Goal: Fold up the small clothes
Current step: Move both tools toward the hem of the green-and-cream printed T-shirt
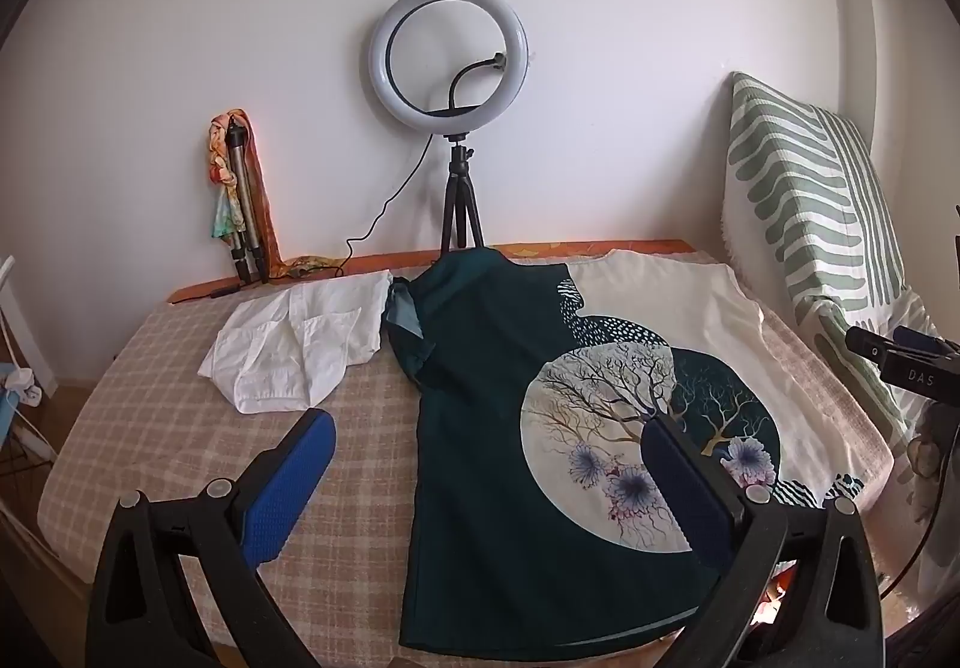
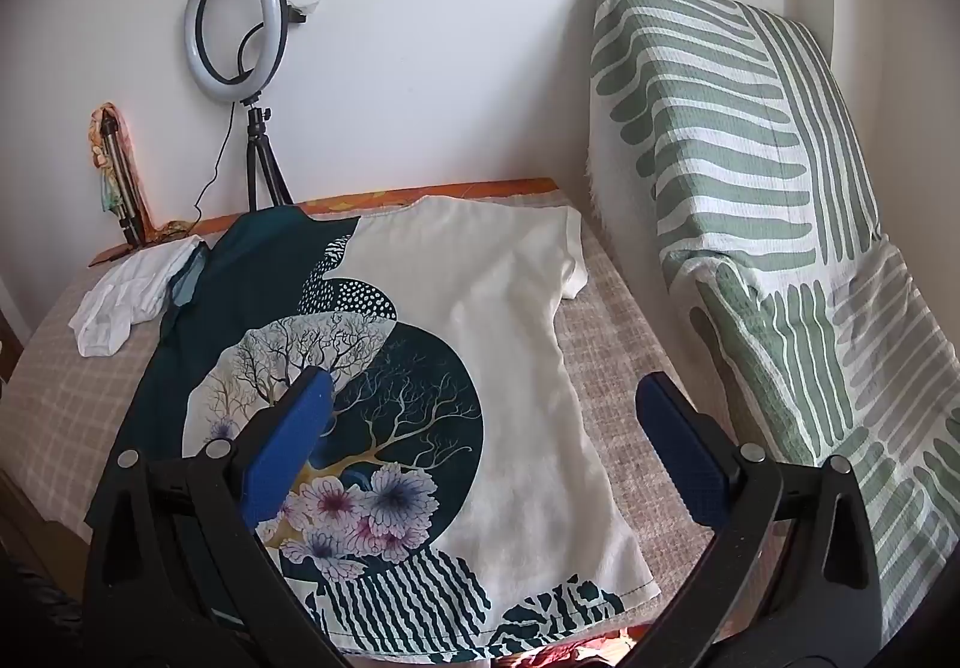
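Observation:
A T-shirt [image 1: 480,428], half dark teal and half cream with a round tree-and-flower print, lies spread flat on the checked bed [image 1: 180,428], hem toward me. It also shows in the right wrist view [image 2: 510,338]. A crumpled white garment [image 1: 294,344] lies left of it, also in the right wrist view [image 2: 126,296]. My left gripper [image 1: 486,464] is open and empty, above the shirt's lower teal part. My right gripper [image 2: 486,428] is open and empty, above the shirt's cream lower right part; its body shows at the right edge of the left wrist view [image 1: 900,356].
A ring light on a tripod [image 1: 450,68] stands at the far edge by the wall, with a folded tripod and scarf [image 1: 240,200] to its left. A green-striped cushion [image 2: 750,218] leans at the right of the bed. A cable [image 1: 372,224] trails along the back.

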Demonstrator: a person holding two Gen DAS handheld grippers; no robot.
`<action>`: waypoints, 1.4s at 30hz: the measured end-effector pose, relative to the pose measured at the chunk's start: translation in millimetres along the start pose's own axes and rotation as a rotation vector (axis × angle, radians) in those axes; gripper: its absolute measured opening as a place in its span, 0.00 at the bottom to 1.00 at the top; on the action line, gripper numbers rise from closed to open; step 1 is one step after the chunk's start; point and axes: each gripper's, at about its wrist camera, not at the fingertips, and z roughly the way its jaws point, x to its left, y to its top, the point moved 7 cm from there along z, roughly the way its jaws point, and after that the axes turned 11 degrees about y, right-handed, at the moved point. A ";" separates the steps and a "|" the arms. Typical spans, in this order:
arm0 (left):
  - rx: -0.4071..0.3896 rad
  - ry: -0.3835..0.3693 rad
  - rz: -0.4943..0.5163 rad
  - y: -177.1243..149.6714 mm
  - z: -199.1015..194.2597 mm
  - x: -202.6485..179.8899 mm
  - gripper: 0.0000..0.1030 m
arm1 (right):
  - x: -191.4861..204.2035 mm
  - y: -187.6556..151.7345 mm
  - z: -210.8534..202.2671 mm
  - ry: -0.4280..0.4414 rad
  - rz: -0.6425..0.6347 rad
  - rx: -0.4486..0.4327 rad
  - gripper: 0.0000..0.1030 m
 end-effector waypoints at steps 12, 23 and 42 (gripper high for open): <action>-0.013 0.009 0.001 2.0 -7.5 -0.2 1.00 | 0.4 0.8 0.3 0.000 0.001 0.001 1.00; 0.007 0.004 -0.001 -2.5 1.1 -0.1 1.00 | 2.5 -0.3 0.8 0.002 -0.001 0.003 1.00; 0.026 0.002 -0.002 -4.5 3.3 3.3 1.00 | 3.4 0.5 1.4 0.002 -0.003 0.004 1.00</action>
